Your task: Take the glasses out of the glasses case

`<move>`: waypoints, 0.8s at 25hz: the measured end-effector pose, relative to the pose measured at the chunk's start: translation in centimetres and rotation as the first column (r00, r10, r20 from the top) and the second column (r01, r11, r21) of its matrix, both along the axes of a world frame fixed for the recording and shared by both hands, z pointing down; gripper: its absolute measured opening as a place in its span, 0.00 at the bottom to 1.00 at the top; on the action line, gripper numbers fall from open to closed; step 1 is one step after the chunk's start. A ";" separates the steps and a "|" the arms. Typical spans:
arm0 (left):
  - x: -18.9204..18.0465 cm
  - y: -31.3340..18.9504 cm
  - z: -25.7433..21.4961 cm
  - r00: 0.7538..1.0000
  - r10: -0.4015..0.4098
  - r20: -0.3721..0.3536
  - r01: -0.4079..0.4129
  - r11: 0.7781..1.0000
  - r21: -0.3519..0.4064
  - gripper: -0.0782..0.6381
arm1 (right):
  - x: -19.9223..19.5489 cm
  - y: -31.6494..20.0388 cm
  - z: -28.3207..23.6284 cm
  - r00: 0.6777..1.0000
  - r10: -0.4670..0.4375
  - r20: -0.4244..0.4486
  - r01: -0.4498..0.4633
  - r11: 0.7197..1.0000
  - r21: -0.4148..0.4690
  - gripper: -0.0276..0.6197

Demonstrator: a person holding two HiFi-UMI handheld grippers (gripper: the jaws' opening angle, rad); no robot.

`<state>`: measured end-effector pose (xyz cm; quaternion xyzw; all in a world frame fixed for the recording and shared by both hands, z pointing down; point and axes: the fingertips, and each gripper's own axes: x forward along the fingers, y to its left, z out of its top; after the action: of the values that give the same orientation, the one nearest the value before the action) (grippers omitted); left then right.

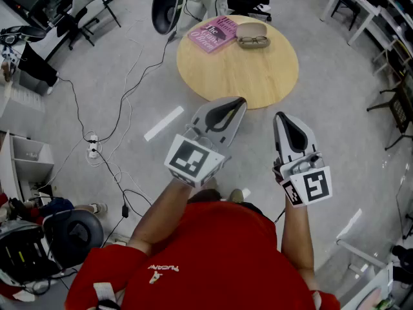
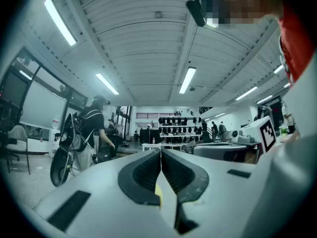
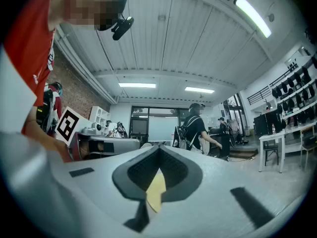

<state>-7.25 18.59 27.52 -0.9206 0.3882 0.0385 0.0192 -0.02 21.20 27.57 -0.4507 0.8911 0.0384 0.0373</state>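
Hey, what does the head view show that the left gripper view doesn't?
Only the head view: the round wooden table carrying a pink book, a beige glasses case and dark-rimmed glasses. Only the left gripper view: ceiling strip lights and a person with a backpack. Both: the left gripper, its fingers together with nothing between them.

I see the beige glasses case lying open near the far edge of the round table. The dark-rimmed glasses seem to rest in the half of it nearer the table's middle.
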 end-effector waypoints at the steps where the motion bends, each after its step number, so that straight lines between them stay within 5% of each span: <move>1: -0.2 -0.2 -0.1 1.000 0.001 -0.002 -0.001 1.000 -0.001 0.13 | -0.3 -0.1 -0.1 1.000 -0.011 0.006 0.011 1.000 -0.004 0.05; 20: -6.5 -5.0 2.0 0.996 0.071 -0.059 -0.075 0.995 -0.071 0.13 | -5.6 -3.1 3.6 0.999 0.049 -0.015 -0.050 0.994 -0.099 0.05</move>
<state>-13.80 13.57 29.49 -0.9328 0.3559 0.0508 -0.0266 -5.59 18.06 31.17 -0.4736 0.8807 -0.0022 0.0083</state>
